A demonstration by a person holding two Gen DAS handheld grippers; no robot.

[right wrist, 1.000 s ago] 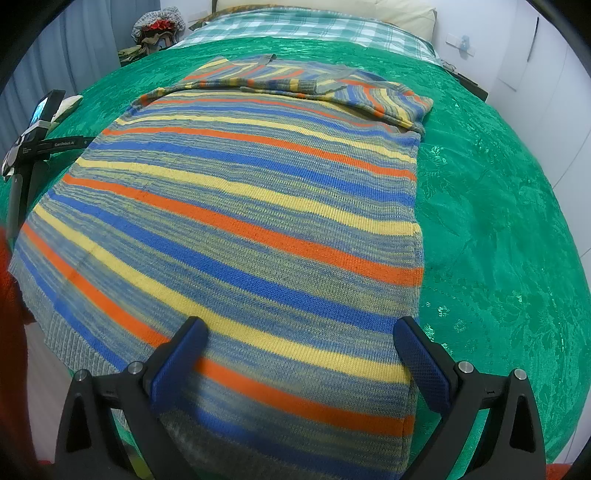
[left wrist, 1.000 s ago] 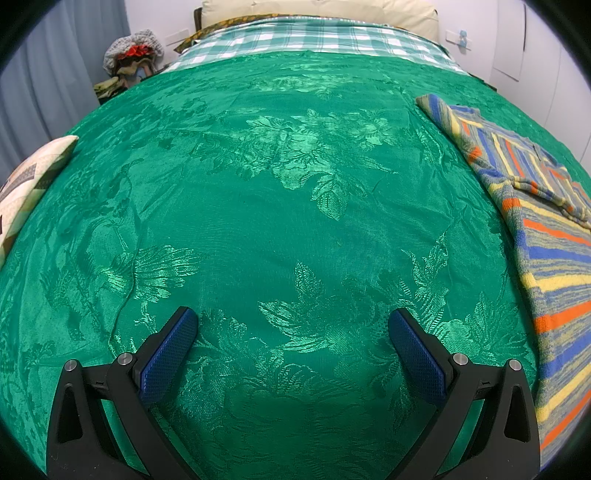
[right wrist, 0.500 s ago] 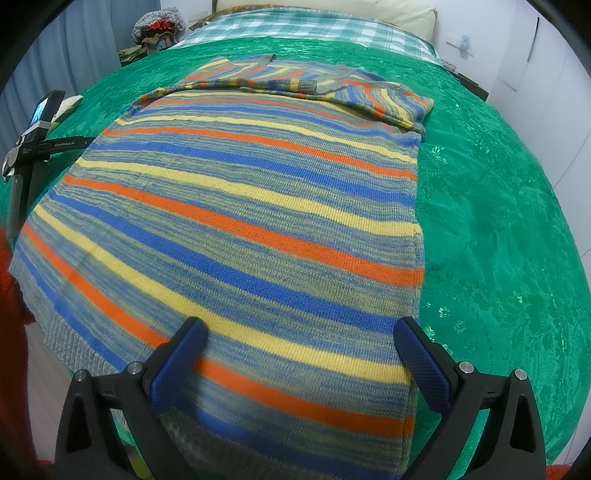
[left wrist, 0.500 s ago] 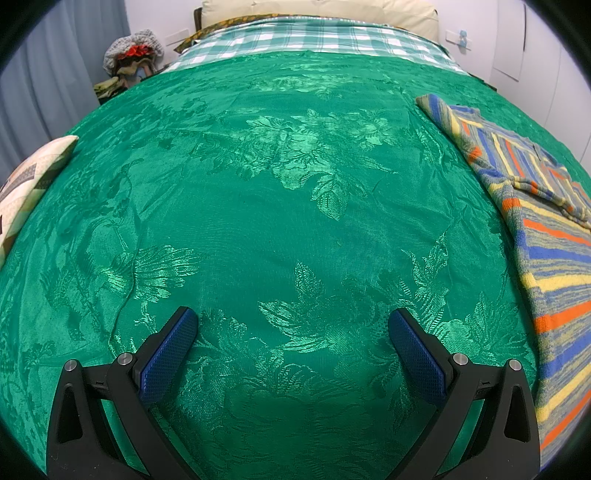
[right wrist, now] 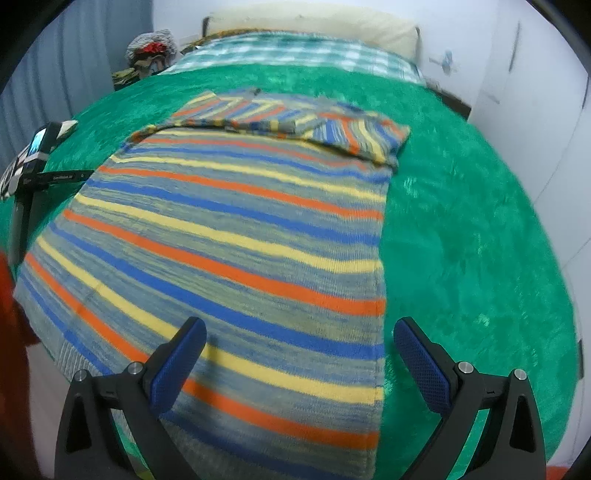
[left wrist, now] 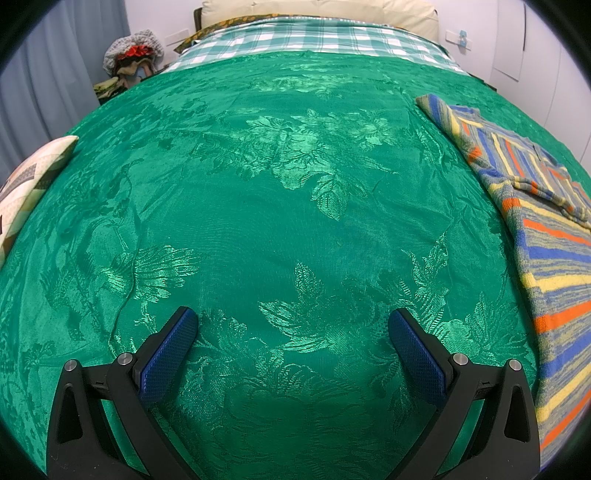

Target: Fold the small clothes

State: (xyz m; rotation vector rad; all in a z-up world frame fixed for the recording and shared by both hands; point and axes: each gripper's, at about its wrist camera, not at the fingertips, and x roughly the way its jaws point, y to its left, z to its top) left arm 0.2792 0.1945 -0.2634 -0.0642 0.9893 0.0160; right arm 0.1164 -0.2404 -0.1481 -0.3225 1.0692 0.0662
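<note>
Sweater [right wrist: 236,236], striped in blue, orange, yellow and grey, lies flat on the green bedspread [left wrist: 280,206], its sleeves folded across the top end toward the headboard. I have my right tongs [right wrist: 299,332] spread wide, holding nothing, poised above the sweater's lower right part, with its right edge running between the two blue pads [right wrist: 421,365]. My left tongs [left wrist: 291,325] are also spread and empty, over bare bedspread, well to the left of the sweater, which shows at that camera's right edge. A checked sheet [left wrist: 317,37] and cream pillow [left wrist: 317,7] sit at the head of the bed.
</note>
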